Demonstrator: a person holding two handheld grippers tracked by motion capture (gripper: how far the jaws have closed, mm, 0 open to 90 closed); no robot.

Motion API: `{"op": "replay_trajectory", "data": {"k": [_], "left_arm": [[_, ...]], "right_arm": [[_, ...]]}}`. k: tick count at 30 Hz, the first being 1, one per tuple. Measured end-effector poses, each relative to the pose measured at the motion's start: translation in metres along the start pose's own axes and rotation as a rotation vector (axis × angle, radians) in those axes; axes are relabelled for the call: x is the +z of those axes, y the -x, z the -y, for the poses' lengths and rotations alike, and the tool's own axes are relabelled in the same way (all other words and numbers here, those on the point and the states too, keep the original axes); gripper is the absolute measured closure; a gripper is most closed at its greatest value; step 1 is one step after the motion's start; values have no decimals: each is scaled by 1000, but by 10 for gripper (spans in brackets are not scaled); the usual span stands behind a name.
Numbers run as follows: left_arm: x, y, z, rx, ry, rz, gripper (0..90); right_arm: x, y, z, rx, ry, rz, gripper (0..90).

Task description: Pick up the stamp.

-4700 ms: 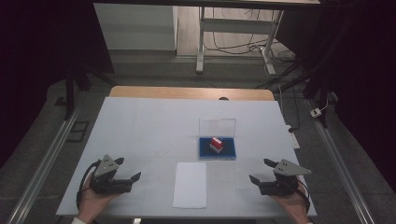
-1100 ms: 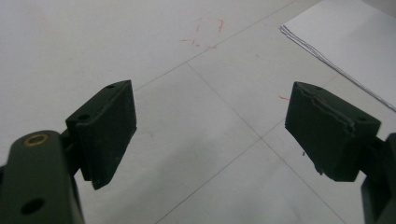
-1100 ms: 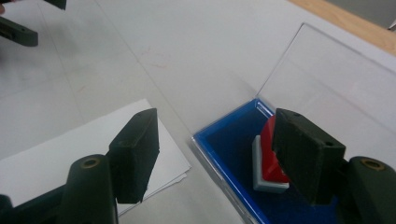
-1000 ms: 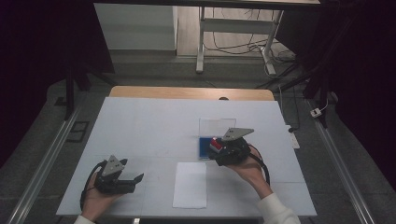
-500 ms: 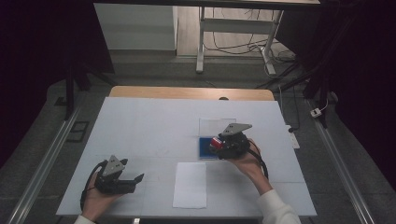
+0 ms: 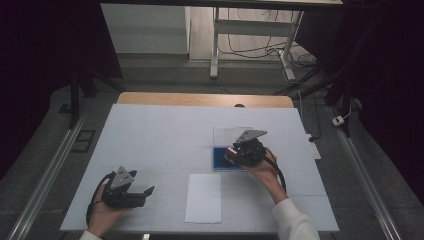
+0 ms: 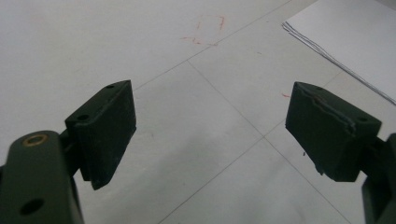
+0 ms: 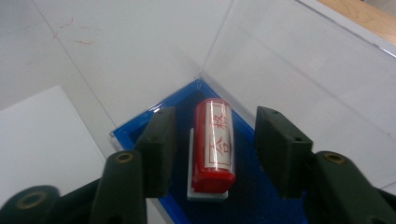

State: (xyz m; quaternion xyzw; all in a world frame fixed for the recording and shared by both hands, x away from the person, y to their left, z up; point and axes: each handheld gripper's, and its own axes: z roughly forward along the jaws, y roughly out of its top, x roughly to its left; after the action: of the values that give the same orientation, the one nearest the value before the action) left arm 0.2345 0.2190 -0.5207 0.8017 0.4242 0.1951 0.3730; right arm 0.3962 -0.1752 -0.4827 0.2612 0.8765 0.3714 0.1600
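Right tongs [image 8: 212,154]: held over the blue tray [image 8: 140,128], jaws partly open, one on each side of the red stamp [image 8: 213,142]; contact with the stamp cannot be told, small gaps are seen on both sides.
Red stamp: lying on its side on a white base inside the blue tray, red characters seen on its label.
Blue tray: set at centre-right of the desk [image 6: 150,130], a clear lid [image 8: 289,60] standing open behind it.
Left tongs [image 6: 131,192]: held low at the near-left part of the desk, jaws wide apart, nothing between them.
Paper sheet [image 6: 204,197]: lying flat near the front edge, between the two hands, just in front of the tray.
Desk surface: white, thin grid lines and faint red marks [image 7: 205,30] seen in the left gripper view.
Right hand [image 6: 262,170]: wrapped around the right tongs, white sleeve [image 6: 292,222] seen below.
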Motion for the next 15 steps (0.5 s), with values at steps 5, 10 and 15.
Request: {"op": "replay_trajectory", "data": {"k": [5,10,15], "left_arm": [[0,1,0,1,1,-2,166],[0,1,0,3,0,-3,166],[0,1,0,2,-3,0,167]], "right_arm": [[1,0,0,-5,-1,9,599],[0,0,0,-11,2,10,670],[-1,1,0,-10,0,2,693]]}}
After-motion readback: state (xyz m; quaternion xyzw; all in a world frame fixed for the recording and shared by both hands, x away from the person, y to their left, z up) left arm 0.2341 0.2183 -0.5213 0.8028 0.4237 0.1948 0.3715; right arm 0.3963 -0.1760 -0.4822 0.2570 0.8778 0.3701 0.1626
